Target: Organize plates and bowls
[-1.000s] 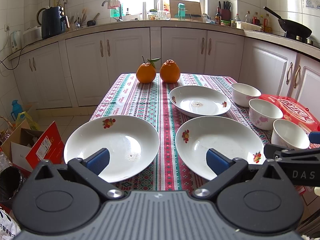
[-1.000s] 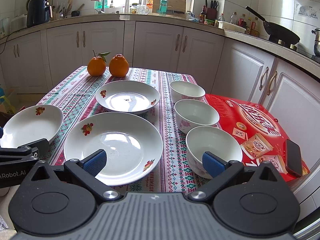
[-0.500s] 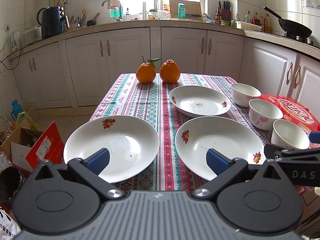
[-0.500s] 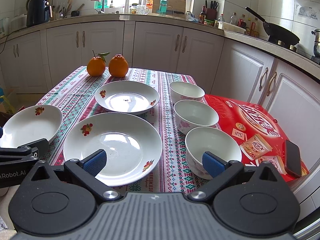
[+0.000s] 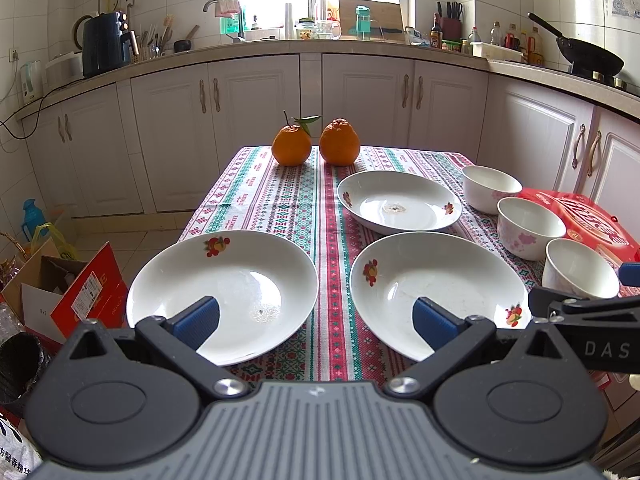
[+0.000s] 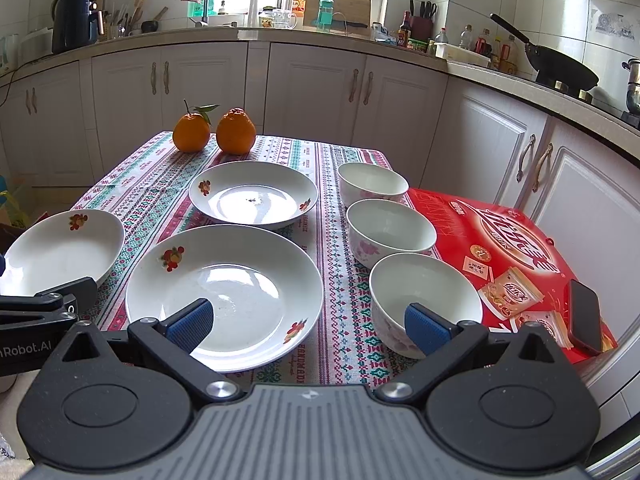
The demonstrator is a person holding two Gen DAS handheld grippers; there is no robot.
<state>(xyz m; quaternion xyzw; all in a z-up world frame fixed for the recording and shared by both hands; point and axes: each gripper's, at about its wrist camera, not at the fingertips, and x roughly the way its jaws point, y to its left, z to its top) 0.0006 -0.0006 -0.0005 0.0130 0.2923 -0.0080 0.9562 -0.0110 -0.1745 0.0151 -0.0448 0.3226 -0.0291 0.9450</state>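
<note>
Three white plates with small fruit prints lie on a patterned tablecloth: a near-left plate [image 5: 224, 288] [image 6: 60, 252], a near-middle plate [image 5: 436, 292] [image 6: 224, 292] and a far plate [image 5: 400, 202] [image 6: 254, 194]. Three white bowls with pink flowers stand in a row along the right: far bowl [image 6: 372, 184], middle bowl [image 6: 390, 232], near bowl [image 6: 424, 300] [image 5: 580, 268]. My left gripper [image 5: 314, 322] is open above the table's front edge, between the two near plates. My right gripper [image 6: 306, 322] is open, between the near-middle plate and the near bowl. Neither holds anything.
Two oranges [image 5: 316, 144] sit at the table's far end. A red flat box [image 6: 512, 256] with a black phone [image 6: 586, 316] lies at the right edge. Cardboard boxes [image 5: 60, 288] stand on the floor at left. White cabinets and a cluttered counter ring the room.
The right wrist view has shifted very slightly; the left one looks the same. Plates, bowls and both grippers' jaws are unchanged.
</note>
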